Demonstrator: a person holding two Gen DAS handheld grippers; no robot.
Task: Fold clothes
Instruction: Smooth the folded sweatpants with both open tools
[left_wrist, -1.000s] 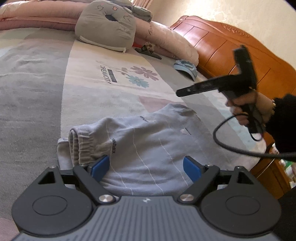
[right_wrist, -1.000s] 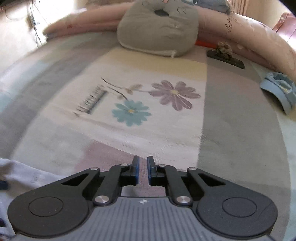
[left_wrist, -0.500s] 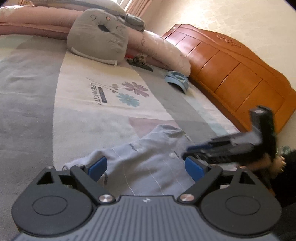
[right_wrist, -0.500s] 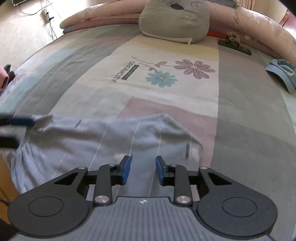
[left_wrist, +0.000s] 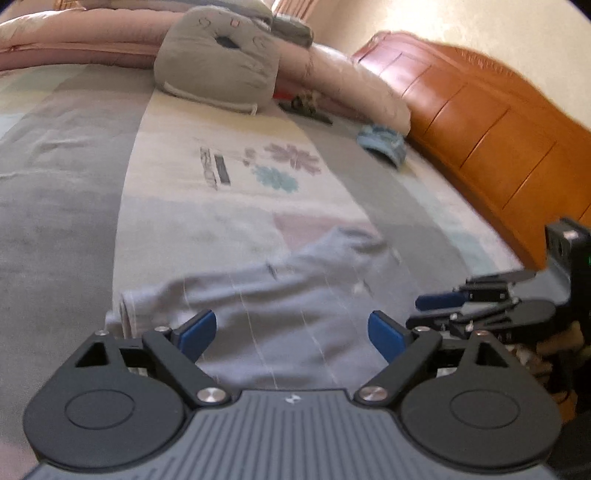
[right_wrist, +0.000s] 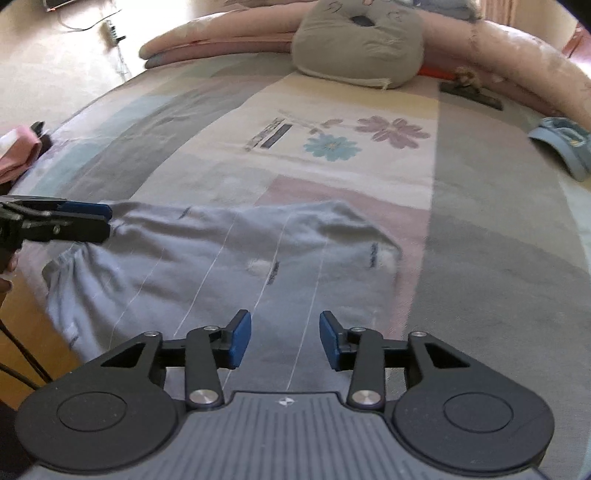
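On the bed (right_wrist: 480, 258), a patchwork cover of grey, cream, pink and pale-blue panels is spreading out under both cameras, with two printed flowers (right_wrist: 365, 136) and a dark label whose lettering is too blurred to read. A grey cushion (right_wrist: 360, 48) and a long pink rolled quilt (left_wrist: 343, 85) are lying along the far edge, a blue cap (right_wrist: 565, 144) is sitting near the right side, and an orange wooden headboard (left_wrist: 480, 122) is running along the right in the left view. Bare floor is showing beyond the far left corner in the right view.

The grey garment (right_wrist: 229, 266), with thin white lines and small dark print too small to read, is lying flat at the near edge, with broad open cover beyond it.

The left claw (left_wrist: 291, 332) is hanging wide open above the garment, gripping nothing. The right claw (right_wrist: 284, 339) is opening over the garment, its pads clear of the cloth.
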